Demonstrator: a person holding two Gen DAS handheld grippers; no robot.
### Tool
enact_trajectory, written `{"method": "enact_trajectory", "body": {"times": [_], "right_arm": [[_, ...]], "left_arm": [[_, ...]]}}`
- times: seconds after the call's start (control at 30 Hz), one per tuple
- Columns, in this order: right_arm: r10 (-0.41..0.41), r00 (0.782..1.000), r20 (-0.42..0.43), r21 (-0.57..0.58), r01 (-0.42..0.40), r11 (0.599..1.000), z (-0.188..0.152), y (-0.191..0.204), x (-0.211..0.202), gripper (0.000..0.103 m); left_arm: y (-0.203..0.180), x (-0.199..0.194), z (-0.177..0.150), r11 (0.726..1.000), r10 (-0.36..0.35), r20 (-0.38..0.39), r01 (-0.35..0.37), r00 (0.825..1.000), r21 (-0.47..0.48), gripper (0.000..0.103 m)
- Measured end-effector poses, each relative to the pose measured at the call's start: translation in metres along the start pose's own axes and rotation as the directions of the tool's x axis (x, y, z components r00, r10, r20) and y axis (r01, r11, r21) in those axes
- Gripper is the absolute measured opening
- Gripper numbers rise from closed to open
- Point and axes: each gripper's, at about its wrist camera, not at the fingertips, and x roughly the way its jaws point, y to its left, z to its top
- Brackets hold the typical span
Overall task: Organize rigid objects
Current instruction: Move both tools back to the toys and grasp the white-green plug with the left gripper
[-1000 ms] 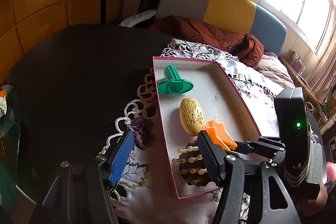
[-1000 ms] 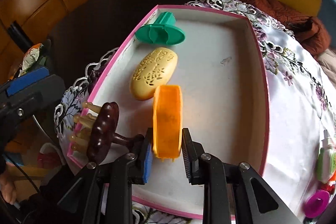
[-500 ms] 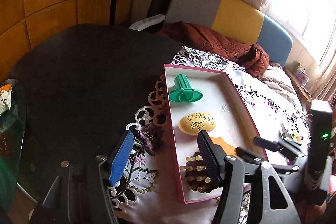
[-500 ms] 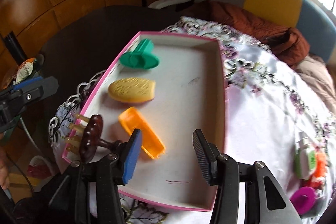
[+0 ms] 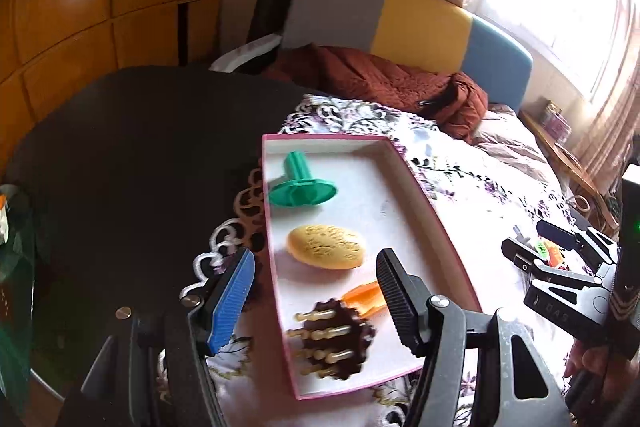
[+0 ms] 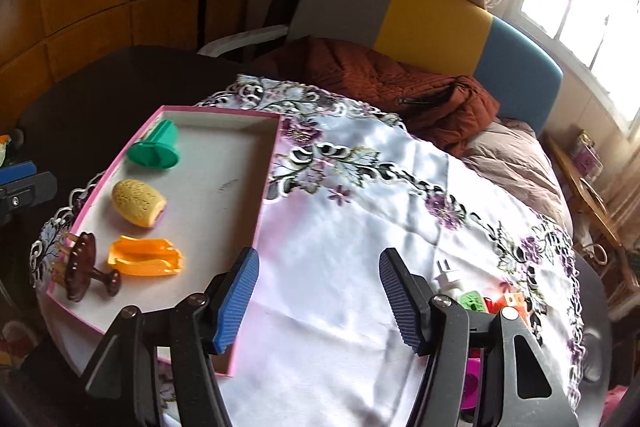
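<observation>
A pink-rimmed white tray (image 6: 267, 187) holds a green stamp (image 6: 154, 149), a yellow oval piece (image 6: 138, 203), an orange plastic piece (image 6: 146, 261) and a brown peg massager (image 6: 82, 271). My right gripper (image 6: 318, 263) hangs over the flowered cloth to the right of the tray. Its jaws are opening and nothing is between them. My left gripper (image 5: 316, 267) stands open above the near end of the tray (image 5: 434, 215), over the massager (image 5: 332, 339) and the orange piece (image 5: 364, 297), holding nothing. The right gripper (image 5: 534, 243) shows at that view's right edge.
A white plug (image 6: 448, 277), a green item (image 6: 474, 301), an orange-red item (image 6: 508, 303) and a magenta piece (image 6: 470, 383) lie on the cloth at the near right. A rust-brown jacket (image 6: 380, 83) lies behind the table. Dark bare tabletop (image 5: 140, 155) lies left of the tray.
My right gripper let go of the orange piece, which now lies flat in the tray. It opened and drew back up and to the right over the cloth. The left gripper stayed open.
</observation>
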Motion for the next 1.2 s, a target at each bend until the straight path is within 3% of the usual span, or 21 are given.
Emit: {"method": "enact_trajectory", "body": {"times": [0.27, 0.47, 0.63, 0.83, 1.0, 1.2], "right_arm": [[-0.055, 0.998, -0.015, 0.067, 0.056, 0.996, -0.013, -0.047, 0.002, 0.07], [-0.146, 0.988, -0.044, 0.233, 0.152, 0.961, -0.027, -0.127, 0.002, 0.079], [-0.231, 0.969, -0.088, 0.471, 0.245, 0.847, -0.058, -0.211, 0.003, 0.082], [-0.196, 0.971, -0.139, 0.716, 0.235, 0.657, -0.104, -0.269, 0.008, 0.082], [-0.187, 0.973, -0.134, 0.737, 0.224, 0.638, -0.106, -0.272, 0.007, 0.082], [-0.202, 0.972, -0.121, 0.738, 0.224, 0.636, -0.103, -0.272, 0.003, 0.087]], "left_arm": [[-0.044, 0.011, 0.012, 0.994, -0.07, -0.029, 0.072, 0.997, 0.087, 0.064], [-0.086, 0.025, 0.013, 0.973, -0.169, -0.096, 0.182, 0.981, 0.14, 0.063], [-0.132, 0.041, 0.009, 0.936, -0.256, -0.186, 0.291, 0.949, 0.198, 0.062], [-0.183, 0.064, 0.0, 0.893, -0.289, -0.272, 0.361, 0.918, 0.267, 0.057], [-0.221, 0.091, -0.006, 0.88, -0.318, -0.36, 0.414, 0.877, 0.234, 0.049], [-0.267, 0.128, -0.008, 0.875, -0.355, -0.452, 0.46, 0.818, 0.147, 0.052]]}}
